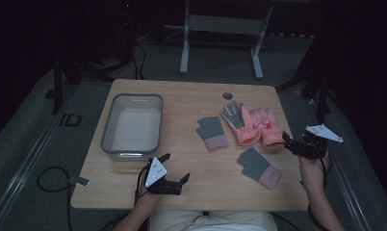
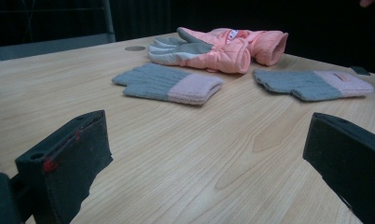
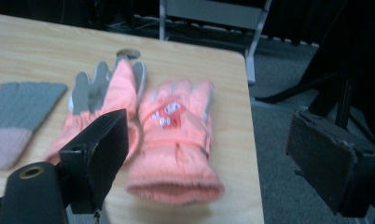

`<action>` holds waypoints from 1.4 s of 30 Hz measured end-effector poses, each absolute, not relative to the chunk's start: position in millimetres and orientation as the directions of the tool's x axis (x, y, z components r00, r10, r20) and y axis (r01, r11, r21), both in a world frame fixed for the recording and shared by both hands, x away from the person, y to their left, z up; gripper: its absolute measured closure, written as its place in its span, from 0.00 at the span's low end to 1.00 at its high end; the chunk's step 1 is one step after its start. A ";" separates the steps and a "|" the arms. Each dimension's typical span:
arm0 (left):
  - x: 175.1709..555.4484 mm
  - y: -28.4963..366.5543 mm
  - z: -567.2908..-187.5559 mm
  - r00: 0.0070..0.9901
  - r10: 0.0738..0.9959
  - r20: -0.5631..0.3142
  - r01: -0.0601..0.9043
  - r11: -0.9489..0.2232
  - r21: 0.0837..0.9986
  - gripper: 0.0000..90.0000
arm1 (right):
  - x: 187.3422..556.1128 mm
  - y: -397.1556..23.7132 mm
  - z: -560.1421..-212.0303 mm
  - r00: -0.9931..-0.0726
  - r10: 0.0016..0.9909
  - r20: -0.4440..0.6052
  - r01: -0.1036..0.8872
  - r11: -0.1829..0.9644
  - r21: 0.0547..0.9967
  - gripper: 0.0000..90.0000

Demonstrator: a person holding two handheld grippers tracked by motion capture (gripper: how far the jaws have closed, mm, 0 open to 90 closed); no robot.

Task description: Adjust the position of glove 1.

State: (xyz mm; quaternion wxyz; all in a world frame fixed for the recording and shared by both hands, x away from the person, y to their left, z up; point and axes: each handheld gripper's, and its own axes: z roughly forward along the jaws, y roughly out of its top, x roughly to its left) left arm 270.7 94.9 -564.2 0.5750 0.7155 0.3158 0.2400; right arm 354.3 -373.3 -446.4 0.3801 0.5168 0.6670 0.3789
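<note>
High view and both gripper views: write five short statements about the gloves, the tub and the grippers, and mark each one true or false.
1. The grey plastic tub holds a glove. False: it is empty.
2. Two pink padded gloves lie side by side. True.
3. The right gripper is shut on a pink glove. False: its jaws stand open, holding nothing.
4. Two grey knitted gloves with pink cuffs lie apart on the wooden table. True.
5. The left gripper is open. True.

1. Two salmon-pink padded gloves (image 1: 259,126), one with a grey palm, one with a white-and-red motif.
2. At their 9 o'clock, a knit glove (image 1: 212,132), grey with a dusty-pink cuff.
3. Another, identically coloured knit glove (image 1: 259,167) at their 6 o'clock.
4. Pale wood-grain table (image 1: 211,183).
5. Grey-rimmed translucent bin (image 1: 132,123).
</note>
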 end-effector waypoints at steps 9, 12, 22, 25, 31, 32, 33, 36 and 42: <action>269.2 93.8 -564.3 0.689 0.725 0.001 0.162 -0.154 0.975 0.00 | 364.5 -351.1 -428.0 -0.241 0.960 -0.144 0.365 0.227 0.903 0.16; 269.1 94.6 -564.4 0.688 0.726 -0.004 0.161 -0.147 0.976 0.00 | 368.0 -341.6 -423.3 -0.275 0.949 -0.154 0.380 0.255 0.889 0.21; 267.6 91.5 -564.2 0.682 0.731 0.023 0.149 -0.170 0.974 0.00 | 382.2 -316.5 -402.4 -0.354 0.932 -0.072 0.390 0.217 0.895 0.16; 267.2 91.2 -564.2 0.681 0.732 0.027 0.146 -0.173 0.974 0.00 | 385.0 -310.7 -398.7 -0.376 0.924 -0.062 0.390 0.219 0.894 0.15; 266.5 91.0 -564.2 0.679 0.734 0.028 0.146 -0.173 0.974 0.00 | 393.8 -286.7 -389.0 -0.442 0.894 -0.073 0.363 0.253 0.897 0.13; 266.5 91.0 -564.2 0.679 0.734 0.028 0.146 -0.173 0.974 0.00 | 393.8 -286.7 -389.0 -0.442 0.894 -0.073 0.363 0.253 0.897 0.13; 266.5 90.9 -564.2 0.679 0.733 0.030 0.146 -0.176 0.974 0.00 | 394.7 -283.4 -387.8 -0.457 0.886 -0.073 0.361 0.260 0.896 0.13; 266.5 90.7 -564.2 0.681 0.732 0.031 0.146 -0.177 0.973 0.00 | 398.1 -273.8 -384.9 -0.488 0.871 -0.062 0.361 0.266 0.894 0.13; 266.7 90.4 -564.0 0.683 0.730 0.030 0.150 -0.180 0.972 0.00 | 408.0 -252.4 -387.4 -0.555 0.829 -0.065 0.358 0.309 0.881 0.18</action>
